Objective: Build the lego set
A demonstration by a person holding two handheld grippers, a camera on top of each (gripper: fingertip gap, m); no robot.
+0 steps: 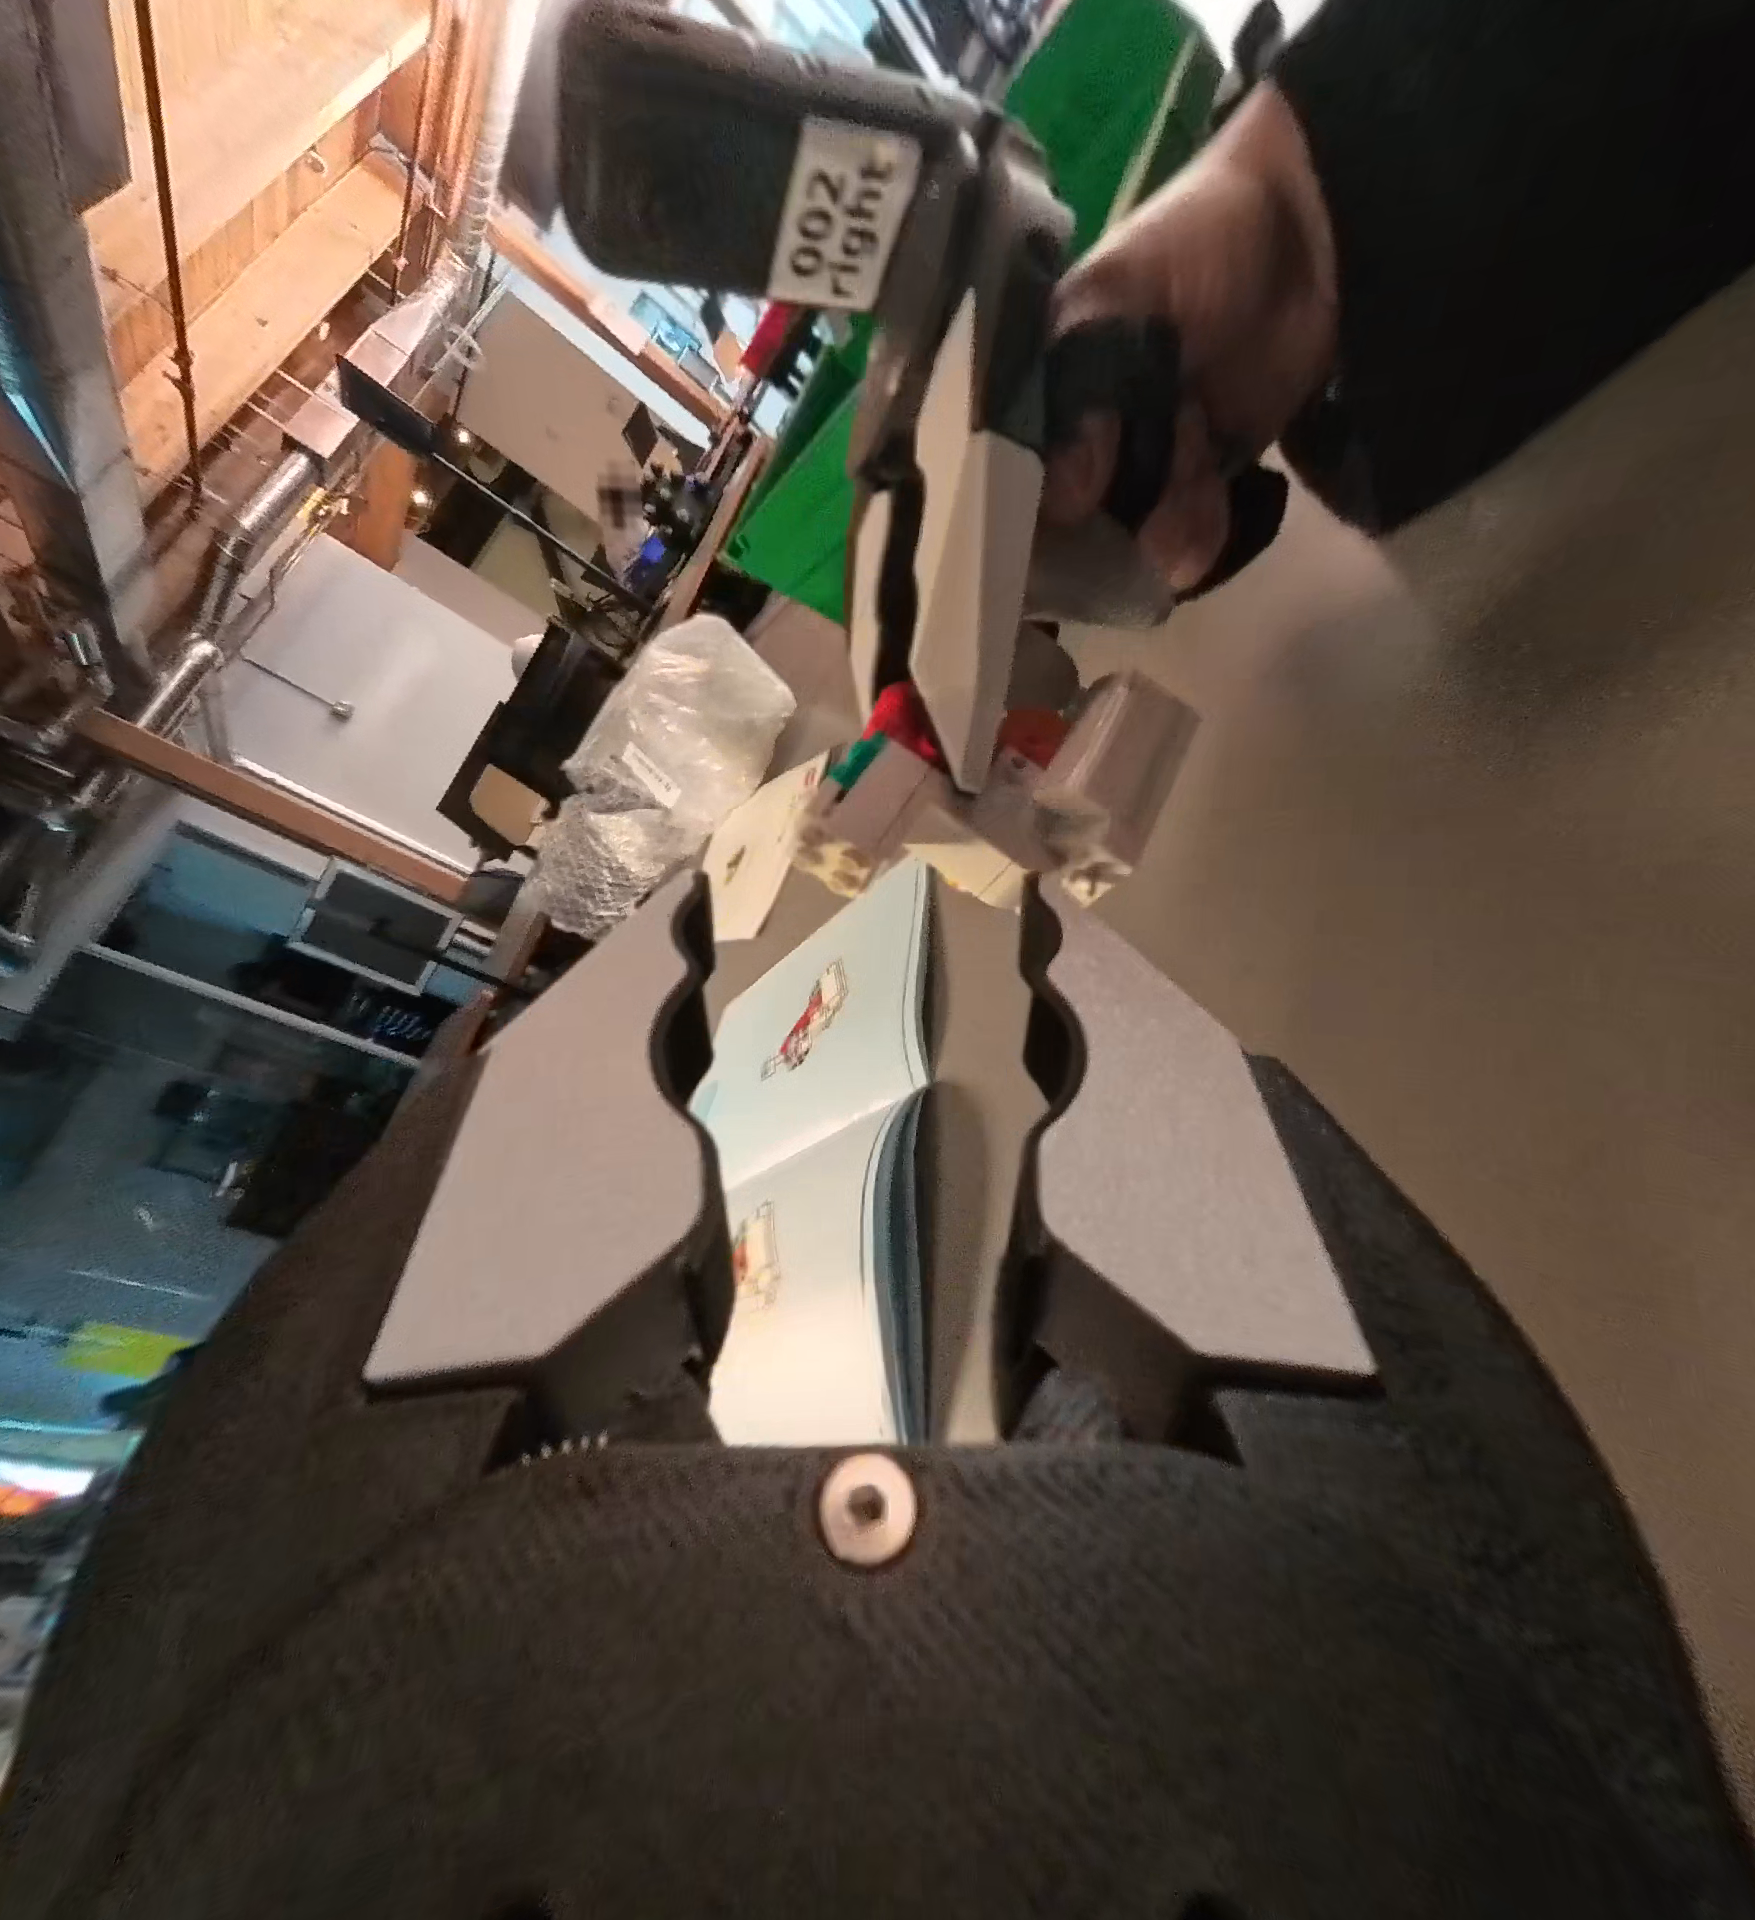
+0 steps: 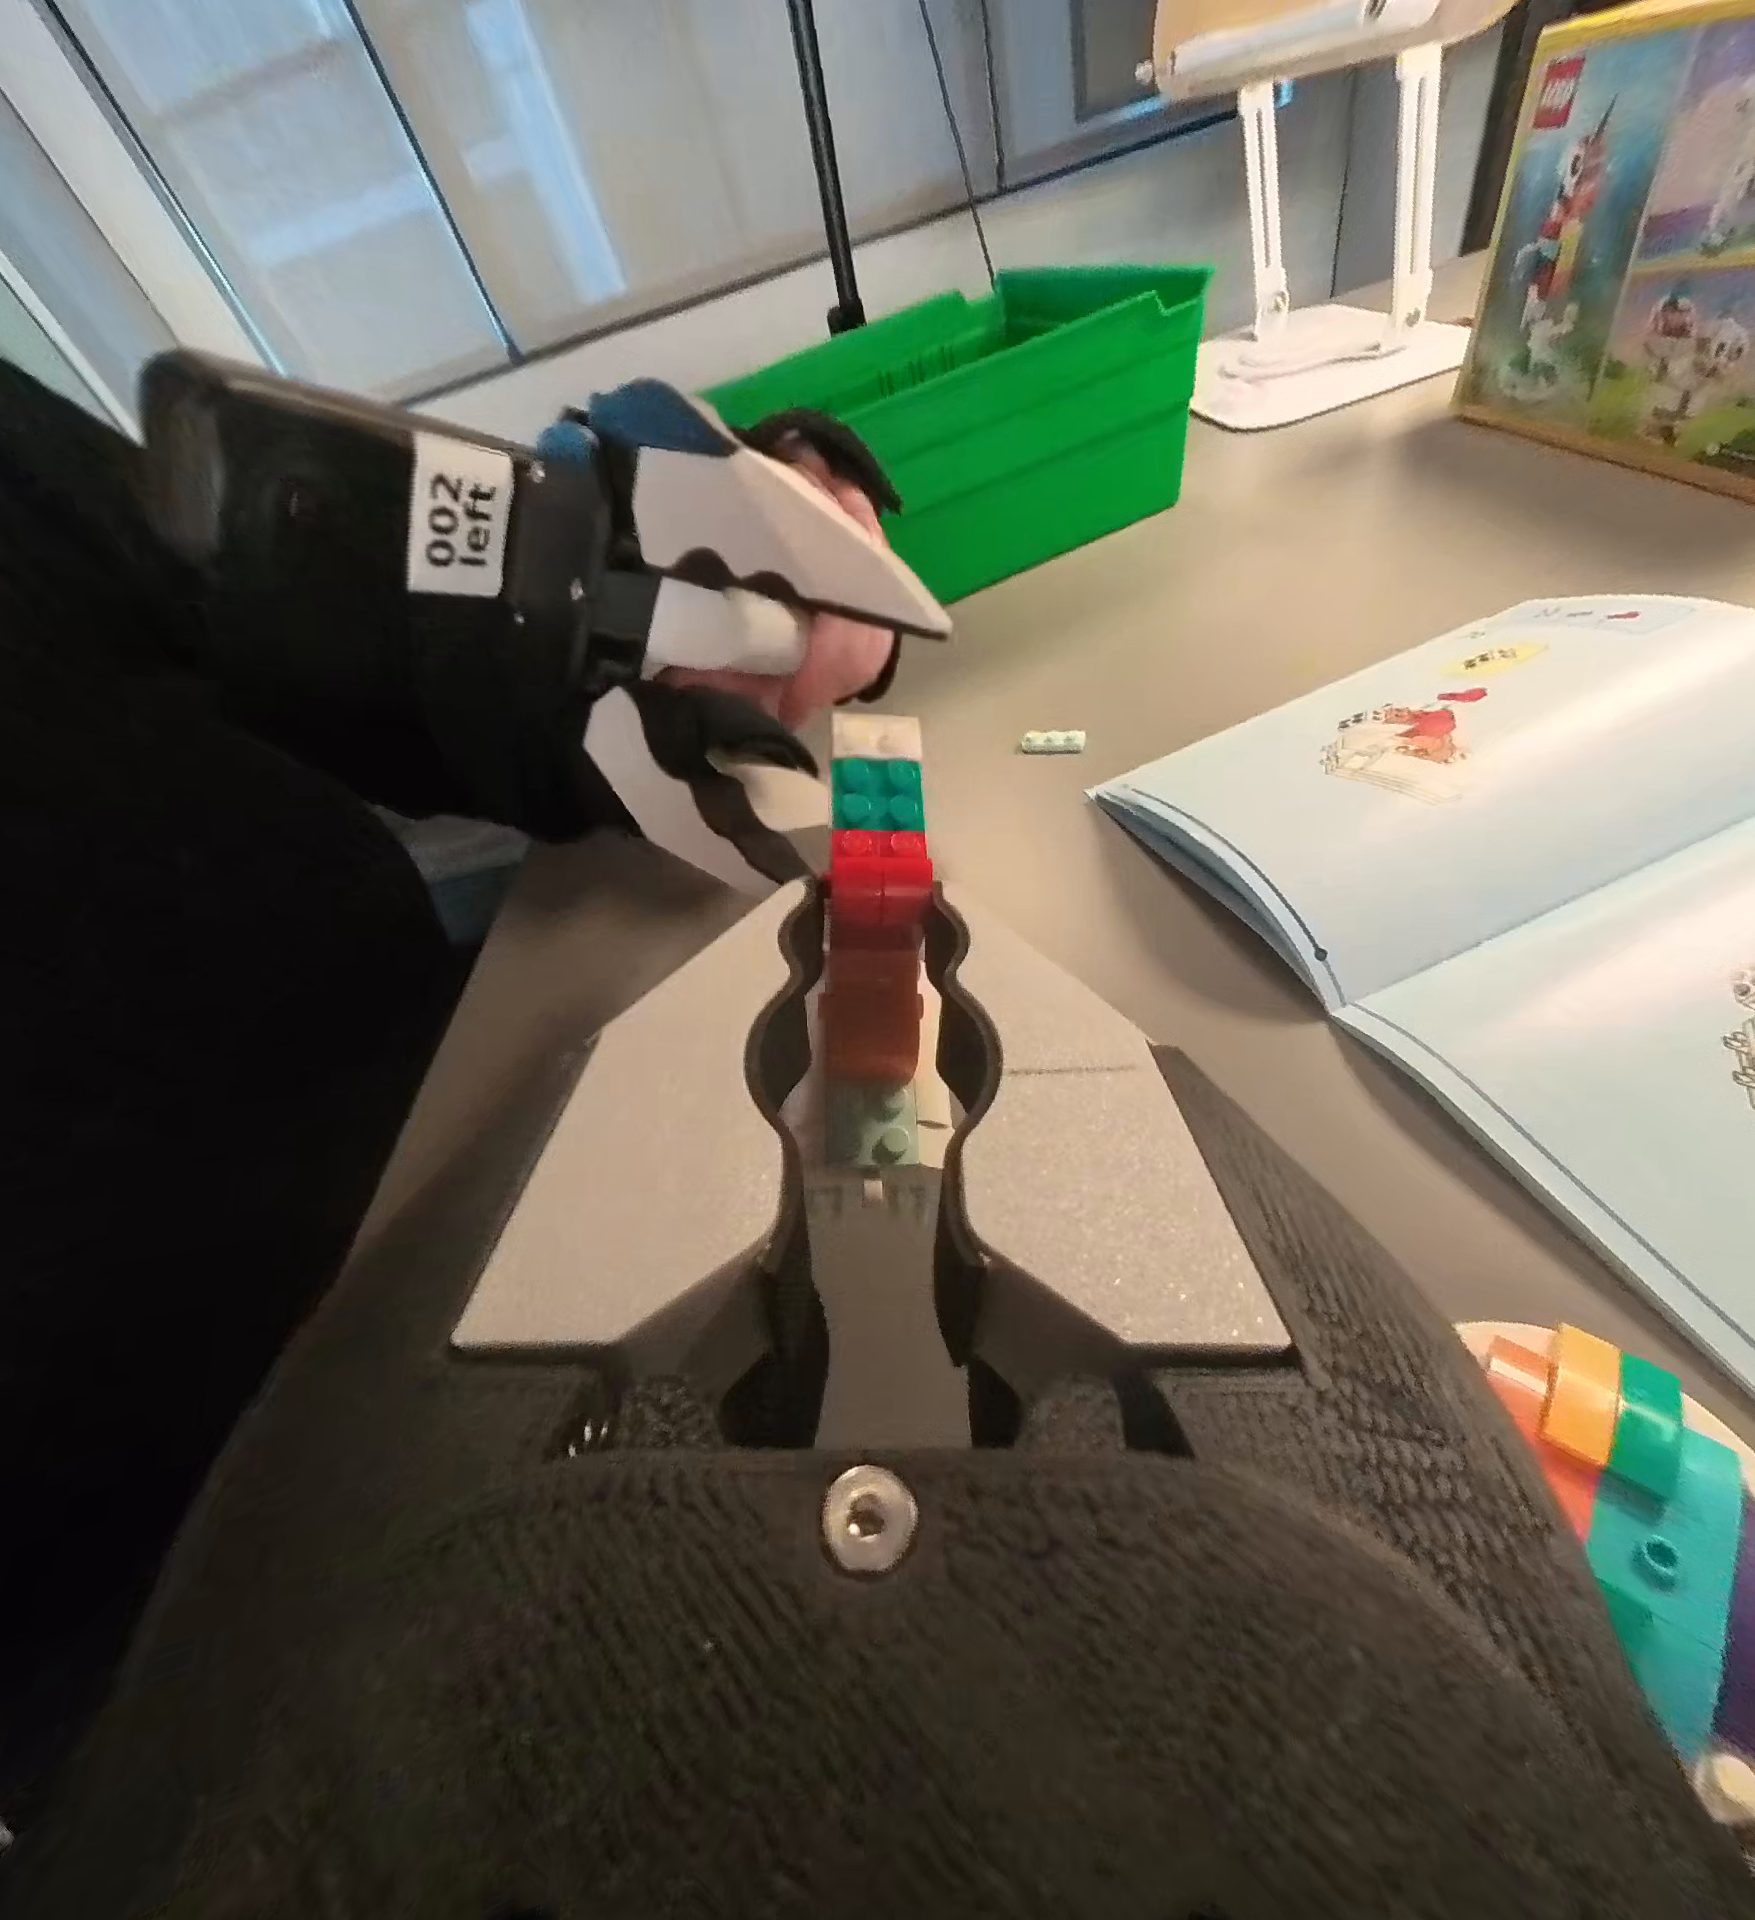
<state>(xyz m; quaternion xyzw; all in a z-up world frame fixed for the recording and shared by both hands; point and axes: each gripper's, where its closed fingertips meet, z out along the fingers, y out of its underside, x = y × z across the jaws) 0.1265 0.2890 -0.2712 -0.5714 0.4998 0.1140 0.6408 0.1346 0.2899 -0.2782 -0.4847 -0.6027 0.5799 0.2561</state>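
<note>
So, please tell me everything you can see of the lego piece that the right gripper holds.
The lego assembly is a narrow column of studded plastic bricks: pale green nearest the camera, then brown, red, teal, and white at the far tip. It lies lengthwise between the jaws of the right gripper, which are shut on its sides. Its far end sticks out beyond the jaws, above the grey table, near the left gripper.

Green bin point(image 2: 1008, 447) and white lamp stand point(image 2: 1330, 332) on grey desk point(image 2: 1216, 582).

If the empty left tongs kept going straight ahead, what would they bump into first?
Probably the lego build held by the right tongs, just past the left tongs; the open booklet lies below them. Depth is unclear.
</note>
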